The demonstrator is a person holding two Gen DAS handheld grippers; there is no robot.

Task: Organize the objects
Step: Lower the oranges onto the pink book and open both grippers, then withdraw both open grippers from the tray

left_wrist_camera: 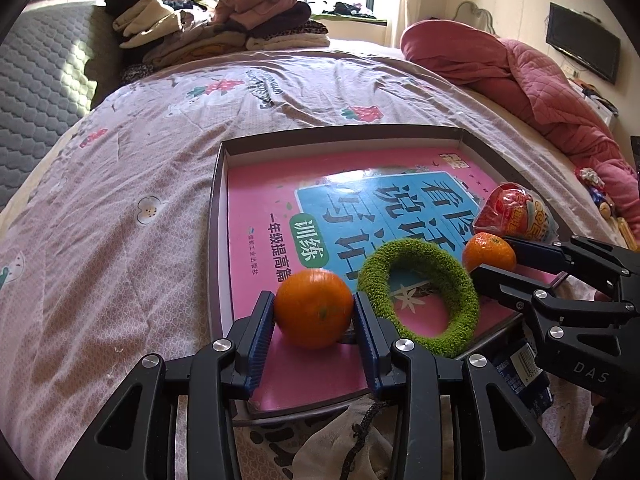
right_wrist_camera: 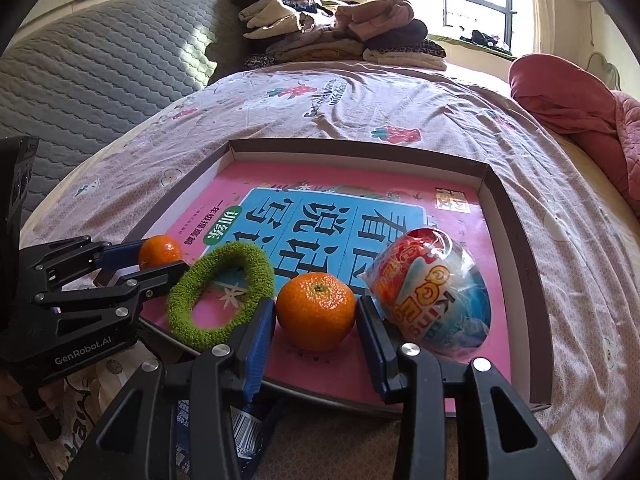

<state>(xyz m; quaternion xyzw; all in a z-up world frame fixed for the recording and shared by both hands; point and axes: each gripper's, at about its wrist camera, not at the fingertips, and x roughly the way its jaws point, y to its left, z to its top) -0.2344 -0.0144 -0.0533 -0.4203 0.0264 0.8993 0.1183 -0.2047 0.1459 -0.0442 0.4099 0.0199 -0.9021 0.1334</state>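
Note:
A shallow dark-rimmed box (left_wrist_camera: 340, 136) (right_wrist_camera: 360, 144) lies on the bed with a pink book (left_wrist_camera: 260, 208) (right_wrist_camera: 460, 208) flat inside it. My left gripper (left_wrist_camera: 314, 300) (right_wrist_camera: 162, 256) is shut on an orange (left_wrist_camera: 314, 308) (right_wrist_camera: 160, 250) at the box's near left corner. My right gripper (right_wrist_camera: 316, 304) (left_wrist_camera: 490, 256) is shut on a second orange (right_wrist_camera: 316, 312) (left_wrist_camera: 488, 252) low over the book. Between the two lies a green fuzzy ring (left_wrist_camera: 420, 292) (right_wrist_camera: 220, 292). A wrapped red-and-blue toy egg (right_wrist_camera: 432, 296) (left_wrist_camera: 516, 212) rests just right of the right gripper.
The box sits on a pink patterned bedsheet (left_wrist_camera: 140, 140). Folded clothes (left_wrist_camera: 208, 28) are stacked at the far end, and a red quilt (left_wrist_camera: 520, 68) is bunched at the right. A blue packet (right_wrist_camera: 240, 428) and a pale drawstring bag (left_wrist_camera: 352, 440) lie at the box's near edge.

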